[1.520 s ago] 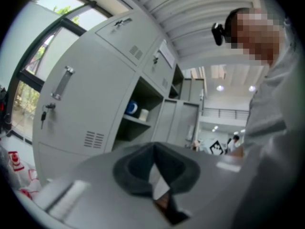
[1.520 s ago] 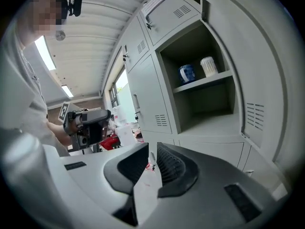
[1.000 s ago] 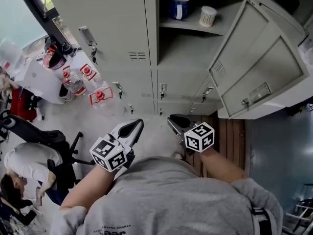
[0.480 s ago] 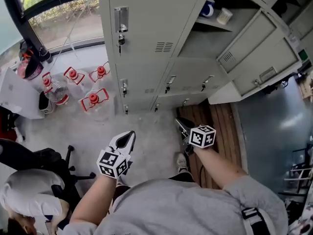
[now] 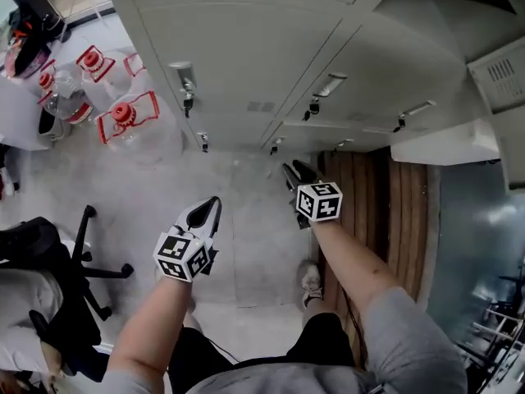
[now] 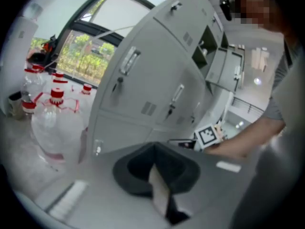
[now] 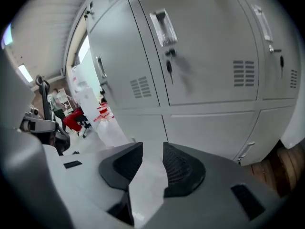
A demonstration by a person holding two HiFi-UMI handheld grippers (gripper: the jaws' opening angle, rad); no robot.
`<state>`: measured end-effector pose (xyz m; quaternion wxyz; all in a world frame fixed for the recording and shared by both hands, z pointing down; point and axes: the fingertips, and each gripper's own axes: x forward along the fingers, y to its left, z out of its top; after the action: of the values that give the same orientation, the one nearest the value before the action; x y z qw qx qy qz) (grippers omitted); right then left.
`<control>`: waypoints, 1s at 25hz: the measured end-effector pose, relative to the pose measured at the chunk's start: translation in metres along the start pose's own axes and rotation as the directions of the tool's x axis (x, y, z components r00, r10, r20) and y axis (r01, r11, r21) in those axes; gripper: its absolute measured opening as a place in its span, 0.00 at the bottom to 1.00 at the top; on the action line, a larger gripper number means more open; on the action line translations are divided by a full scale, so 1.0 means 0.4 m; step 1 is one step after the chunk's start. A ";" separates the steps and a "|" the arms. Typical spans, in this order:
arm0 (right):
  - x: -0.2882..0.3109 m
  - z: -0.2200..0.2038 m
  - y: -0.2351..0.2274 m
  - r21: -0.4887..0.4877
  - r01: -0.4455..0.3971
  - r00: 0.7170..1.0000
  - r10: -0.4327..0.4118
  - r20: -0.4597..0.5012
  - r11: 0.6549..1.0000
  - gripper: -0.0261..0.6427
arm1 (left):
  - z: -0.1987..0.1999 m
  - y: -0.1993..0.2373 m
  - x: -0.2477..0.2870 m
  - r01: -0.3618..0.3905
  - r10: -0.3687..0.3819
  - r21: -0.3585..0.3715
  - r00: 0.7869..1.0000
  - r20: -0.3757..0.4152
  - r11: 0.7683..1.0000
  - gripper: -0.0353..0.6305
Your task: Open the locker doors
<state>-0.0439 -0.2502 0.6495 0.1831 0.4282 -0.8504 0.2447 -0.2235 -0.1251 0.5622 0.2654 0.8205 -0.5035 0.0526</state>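
Right gripper [image 5: 293, 169], held low in front of the lockers, has its jaws spread with nothing between them; they have just been opening. Left gripper [image 5: 212, 206] beside it is pressed together, empty. The grey locker bank [image 5: 246, 48] stands ahead, its near doors closed, apart from both grippers. Red-capped water jugs [image 5: 123, 125] sit left of it.

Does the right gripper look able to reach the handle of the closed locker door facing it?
Probably yes: the right gripper, its jaws just opened and empty, faces the door handle with nothing between them, though not yet touching it.
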 end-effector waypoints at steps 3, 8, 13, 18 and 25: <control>0.118 -0.019 -0.046 -0.041 0.026 1.000 -0.026 -0.014 0.999 0.23 | -0.048 0.062 0.099 -0.005 0.006 0.029 1.000 -0.027 1.000 0.06; 0.308 -0.117 -0.143 -0.091 0.091 0.995 -0.094 -0.030 0.992 0.26 | -0.158 0.168 0.228 0.013 -0.011 0.032 0.999 -0.046 0.999 0.06; 0.417 -0.143 -0.196 -0.139 0.140 0.989 -0.146 -0.033 0.980 0.28 | -0.219 0.216 0.302 0.051 -0.046 0.062 0.996 -0.074 0.997 0.06; 0.474 -0.133 -0.247 -0.116 0.211 0.977 -0.214 -0.012 0.971 0.30 | -0.274 0.239 0.329 0.072 -0.067 0.043 0.993 -0.093 0.997 0.06; 0.508 -0.117 -0.227 -0.132 0.194 0.981 -0.196 -0.004 0.972 0.32 | -0.313 0.260 0.311 0.068 -0.066 0.013 0.992 -0.112 0.998 0.06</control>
<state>-0.0800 -0.3997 0.8169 0.2411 0.4945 -0.8169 0.1730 -0.2290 -0.1998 0.7526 0.2876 0.8350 -0.4597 0.0935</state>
